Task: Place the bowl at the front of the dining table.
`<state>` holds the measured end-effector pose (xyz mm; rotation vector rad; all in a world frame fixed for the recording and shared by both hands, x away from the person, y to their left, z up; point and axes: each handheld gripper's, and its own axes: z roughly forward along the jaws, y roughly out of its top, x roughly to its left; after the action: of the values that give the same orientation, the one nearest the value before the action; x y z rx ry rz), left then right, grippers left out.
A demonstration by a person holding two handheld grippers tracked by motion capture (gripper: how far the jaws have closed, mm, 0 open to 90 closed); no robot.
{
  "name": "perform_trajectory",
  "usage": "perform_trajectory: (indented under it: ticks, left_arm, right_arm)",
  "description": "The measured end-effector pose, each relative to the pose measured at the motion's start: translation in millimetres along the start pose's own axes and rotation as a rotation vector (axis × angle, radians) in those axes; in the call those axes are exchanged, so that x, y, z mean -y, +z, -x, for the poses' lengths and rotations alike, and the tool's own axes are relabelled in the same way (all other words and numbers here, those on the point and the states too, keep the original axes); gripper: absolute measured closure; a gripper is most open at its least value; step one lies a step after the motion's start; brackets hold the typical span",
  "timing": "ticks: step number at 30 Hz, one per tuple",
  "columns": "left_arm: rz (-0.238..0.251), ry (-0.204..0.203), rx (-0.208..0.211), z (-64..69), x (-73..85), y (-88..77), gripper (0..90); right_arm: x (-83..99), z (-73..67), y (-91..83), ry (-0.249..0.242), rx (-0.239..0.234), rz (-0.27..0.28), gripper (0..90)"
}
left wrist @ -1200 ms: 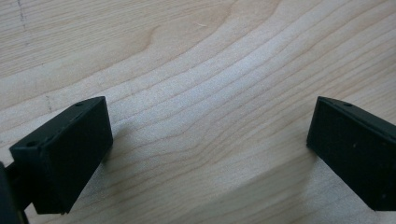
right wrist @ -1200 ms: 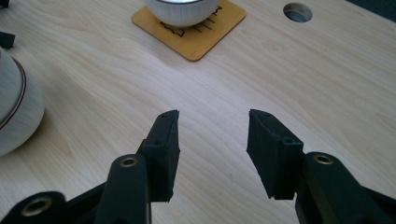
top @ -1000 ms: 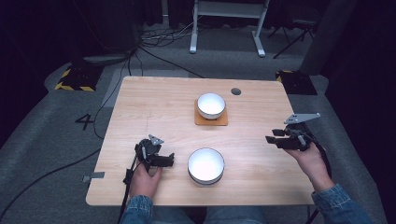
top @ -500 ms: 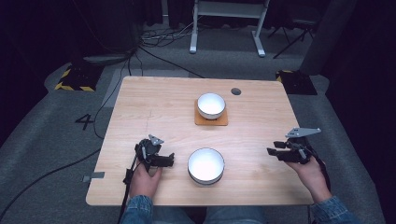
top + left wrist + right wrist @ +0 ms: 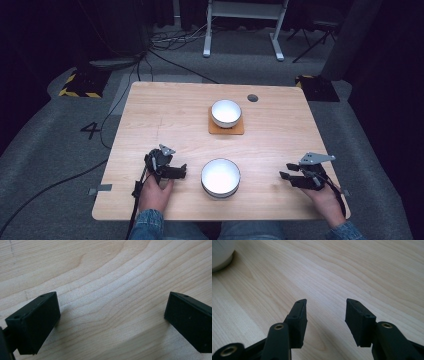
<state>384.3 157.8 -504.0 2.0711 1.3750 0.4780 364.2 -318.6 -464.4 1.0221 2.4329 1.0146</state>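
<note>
The round white ceramic bowl with the dark rim (image 5: 220, 177) sits at the near edge of the pale wooden table (image 5: 170, 115), directly between my two hands, while a second white bowl (image 5: 226, 112) rests on a square orange-brown coaster (image 5: 226, 128) at its twelve o'clock, well apart. My left gripper (image 5: 181, 172) lies at the near bowl's nine o'clock, just beside it, jaws spread wide on bare wood and pointing toward three o'clock. My right gripper (image 5: 286, 177) sits farther off at three o'clock, jaws parted and empty, so I judge the left the nearer.
</note>
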Motion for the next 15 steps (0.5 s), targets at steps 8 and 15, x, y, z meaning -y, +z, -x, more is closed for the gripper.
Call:
perform_trajectory:
  ticks: [8, 15]
  left_arm:
    - [0.0, 0.0, 0.0, 0.0, 0.0, 0.0, 0.4]
    - [0.0, 0.0, 0.0, 0.0, 0.0, 0.0, 0.4]
  right_arm:
    - [10.7, -11.7, 11.2, 0.001, -0.023, -0.015, 50.9]
    - [17.1, -16.2, 21.4, 0.019, -0.024, -0.002, 49.0]
